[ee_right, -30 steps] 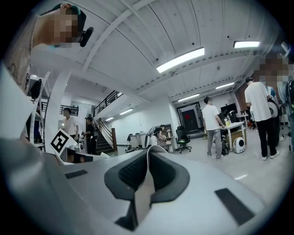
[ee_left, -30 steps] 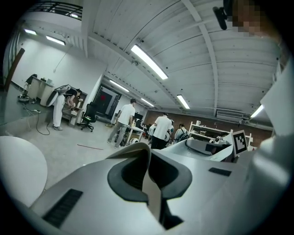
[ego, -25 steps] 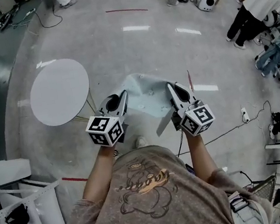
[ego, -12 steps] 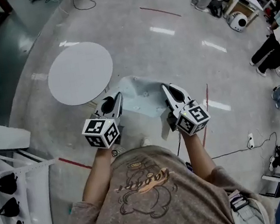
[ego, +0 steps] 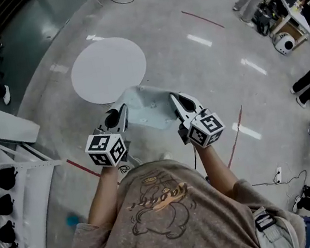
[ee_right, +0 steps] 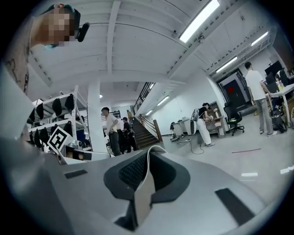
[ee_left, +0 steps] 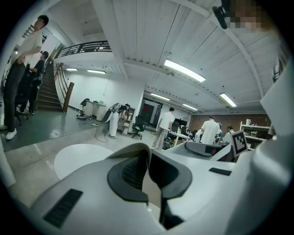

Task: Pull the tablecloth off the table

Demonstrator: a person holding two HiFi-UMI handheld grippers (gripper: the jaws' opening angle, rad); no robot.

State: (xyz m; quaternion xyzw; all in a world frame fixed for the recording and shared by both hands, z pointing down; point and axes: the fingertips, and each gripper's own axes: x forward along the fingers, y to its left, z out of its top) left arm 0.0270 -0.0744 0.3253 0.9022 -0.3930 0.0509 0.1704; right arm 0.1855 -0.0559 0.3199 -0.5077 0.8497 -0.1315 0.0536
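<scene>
The cloth [ego: 147, 109] is held clamped in the left gripper [ego: 121, 108] and the right gripper [ego: 173, 97], clear of the table [ego: 108, 69]; removal is judged complete, and set-down is called for next.

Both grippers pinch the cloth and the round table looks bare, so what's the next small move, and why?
Probably keep both grips shut and lower the tablecloth to one side: it hangs between the left gripper and right gripper, already off the bare round table.
</scene>
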